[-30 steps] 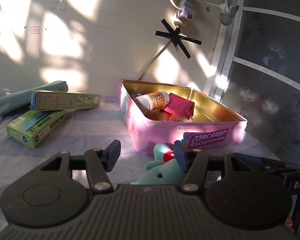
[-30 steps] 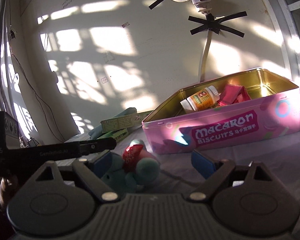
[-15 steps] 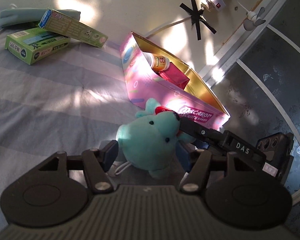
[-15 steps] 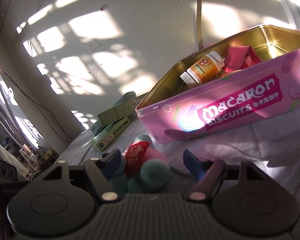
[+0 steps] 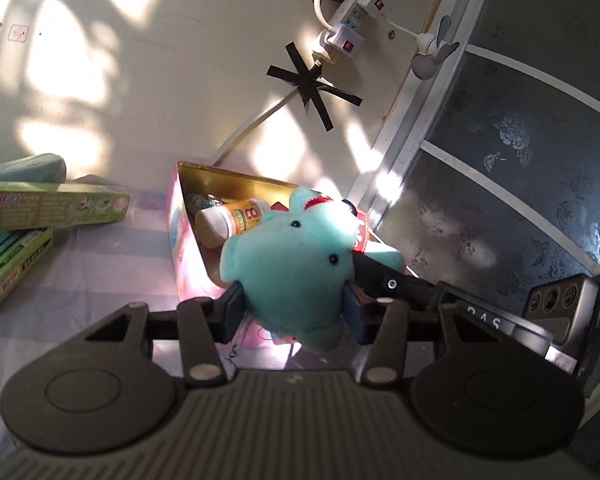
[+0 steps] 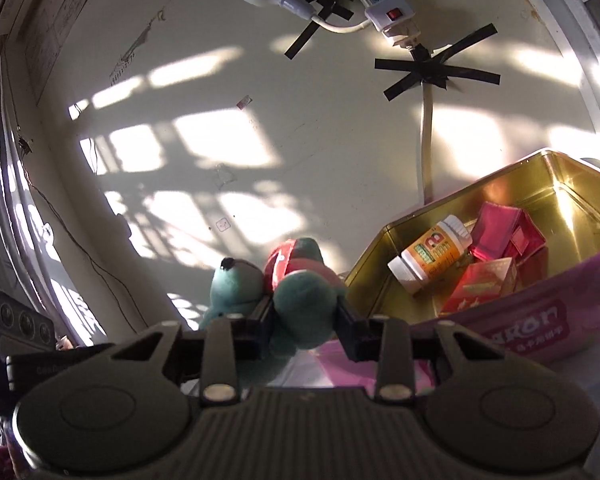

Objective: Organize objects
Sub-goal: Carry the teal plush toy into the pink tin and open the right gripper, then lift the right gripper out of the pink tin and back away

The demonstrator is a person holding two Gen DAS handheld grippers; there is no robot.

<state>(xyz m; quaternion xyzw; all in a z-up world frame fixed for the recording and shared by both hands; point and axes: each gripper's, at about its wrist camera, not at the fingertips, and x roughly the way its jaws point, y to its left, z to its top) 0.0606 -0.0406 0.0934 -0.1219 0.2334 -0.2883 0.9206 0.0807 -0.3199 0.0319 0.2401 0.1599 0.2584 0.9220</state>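
Note:
A teal plush toy (image 5: 292, 264) with a red patch is held up off the table by both grippers. My left gripper (image 5: 294, 312) is shut on its body. My right gripper (image 6: 304, 330) is shut on a limb of the plush toy (image 6: 304, 308). The pink Macaron biscuit tin (image 5: 184, 256) stands open just behind the toy. It shows at the right in the right wrist view (image 6: 540, 320). Inside lie an orange pill bottle (image 6: 430, 254) and red packets (image 6: 508, 236).
Two green boxes (image 5: 56, 204) and a teal pouch (image 5: 20, 166) lie at the left by the wall. A power strip (image 5: 344, 28) and cable are taped to the wall. A dark patterned glass door (image 5: 520, 160) stands at the right.
Both grippers have closed on the plush toy and lifted it from the table up to the level of the tin's rim.

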